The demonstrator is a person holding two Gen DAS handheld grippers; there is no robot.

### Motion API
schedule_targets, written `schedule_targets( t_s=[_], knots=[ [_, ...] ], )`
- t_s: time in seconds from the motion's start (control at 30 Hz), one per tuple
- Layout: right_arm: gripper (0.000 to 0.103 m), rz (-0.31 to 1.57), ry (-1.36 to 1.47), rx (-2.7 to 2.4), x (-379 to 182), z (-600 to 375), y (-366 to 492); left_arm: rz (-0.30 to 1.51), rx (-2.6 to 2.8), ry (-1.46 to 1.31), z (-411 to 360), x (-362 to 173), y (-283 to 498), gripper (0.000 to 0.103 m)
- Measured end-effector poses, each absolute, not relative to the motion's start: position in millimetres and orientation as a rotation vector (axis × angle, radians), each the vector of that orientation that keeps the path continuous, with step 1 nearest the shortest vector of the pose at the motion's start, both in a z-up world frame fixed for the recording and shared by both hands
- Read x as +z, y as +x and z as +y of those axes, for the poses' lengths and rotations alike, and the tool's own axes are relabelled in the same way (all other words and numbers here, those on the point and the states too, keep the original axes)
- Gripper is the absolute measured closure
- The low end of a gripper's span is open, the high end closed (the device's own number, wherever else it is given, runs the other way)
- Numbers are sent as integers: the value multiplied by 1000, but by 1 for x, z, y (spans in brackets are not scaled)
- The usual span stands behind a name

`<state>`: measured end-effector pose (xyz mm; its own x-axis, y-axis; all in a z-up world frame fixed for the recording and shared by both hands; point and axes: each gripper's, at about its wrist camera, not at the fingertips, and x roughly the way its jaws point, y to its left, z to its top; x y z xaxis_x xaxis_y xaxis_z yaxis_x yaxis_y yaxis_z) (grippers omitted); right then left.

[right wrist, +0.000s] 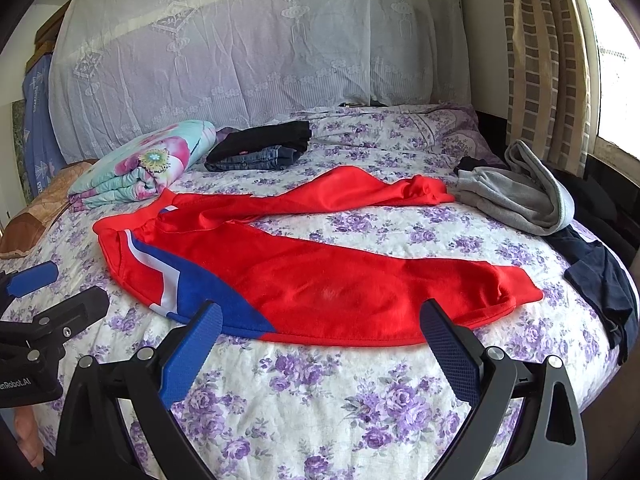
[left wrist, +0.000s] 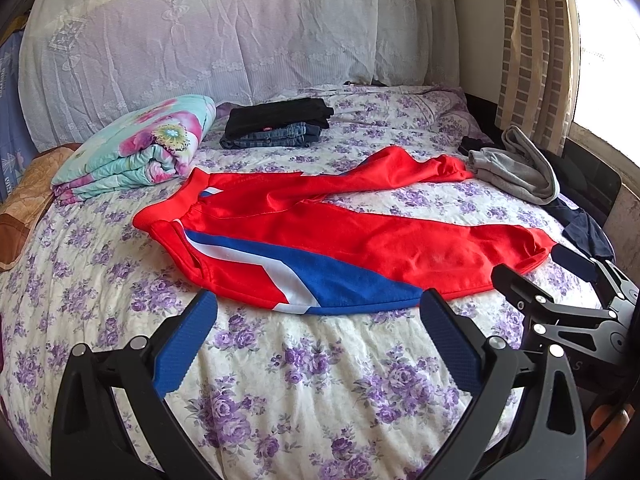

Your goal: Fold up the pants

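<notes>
- 2 grippers float above the bed (left wrist: 320, 380), and I see both spread wide with nothing in them.
- My left gripper (left wrist: 318, 312) sits by the blue stripe edge of the red pants (left wrist: 360, 248).
- My right gripper (right wrist: 320, 320) sits by the near leg of the pants, not touching.
- I see the pants lying flat across the middle of the bed, waist to the left, legs apart.
- Far back are a flowery quilt (left wrist: 136, 148) and a folded dark stack (left wrist: 276, 122).
- Gray clothes (left wrist: 516, 168) sit at the right.
</notes>
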<state>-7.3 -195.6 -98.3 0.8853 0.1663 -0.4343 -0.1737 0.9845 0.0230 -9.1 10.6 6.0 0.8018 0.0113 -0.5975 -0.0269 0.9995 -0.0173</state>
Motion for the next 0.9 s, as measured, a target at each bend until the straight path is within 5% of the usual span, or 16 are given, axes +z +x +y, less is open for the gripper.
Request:
schedule_targets(
  t_s=[0.57, 0.9],
  knots=[
    [3, 515, -31, 172, -121, -192, 21, 715, 6, -44, 31, -23, 23, 4],
    [3, 619, 52, 155, -145, -209, 64, 805, 164, -278, 185, -46, 81, 4]
  ],
)
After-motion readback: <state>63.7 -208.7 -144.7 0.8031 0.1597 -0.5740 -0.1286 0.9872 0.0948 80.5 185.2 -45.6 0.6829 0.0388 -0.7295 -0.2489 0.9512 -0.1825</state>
